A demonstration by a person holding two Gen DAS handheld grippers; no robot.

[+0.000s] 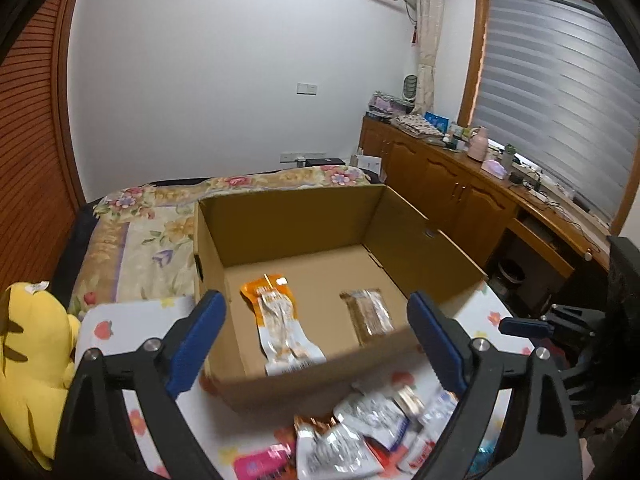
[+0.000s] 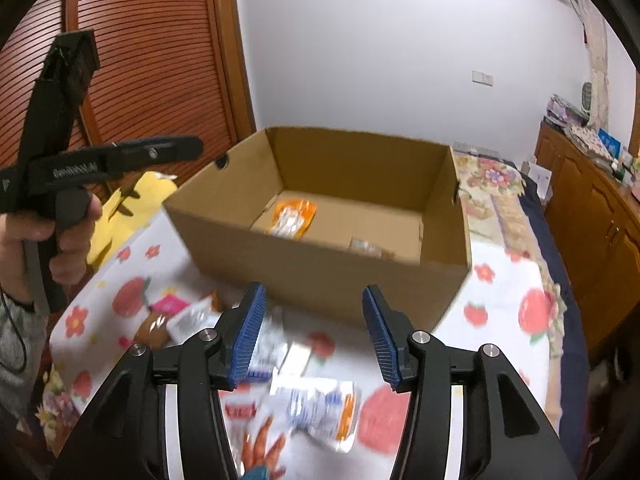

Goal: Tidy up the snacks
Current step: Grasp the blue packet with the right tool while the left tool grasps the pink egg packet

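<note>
An open cardboard box (image 1: 288, 216) stands on a fruit-print cloth (image 1: 132, 312). Inside it lie an orange snack packet (image 1: 276, 316) and a brown bar packet (image 1: 370, 314); the right wrist view shows the same box (image 2: 320, 276), orange packet (image 2: 294, 218) and bar (image 2: 366, 246). Loose snack packets (image 1: 360, 428) lie on the cloth in front of the box, among them a white, blue and orange packet (image 2: 320, 404). My left gripper (image 1: 314, 298) hangs open over the box's near wall, holding nothing. My right gripper (image 2: 314, 290) is open above the loose packets, also holding nothing.
A yellow plush toy (image 1: 32, 360) lies left of the box. A floral quilt (image 1: 152, 220) covers the bed behind it. Wooden cabinets (image 1: 460, 188) with clutter on top run along the right. A hand holds the left gripper (image 2: 188, 148) at the left. A pink packet (image 2: 170, 304) lies near it.
</note>
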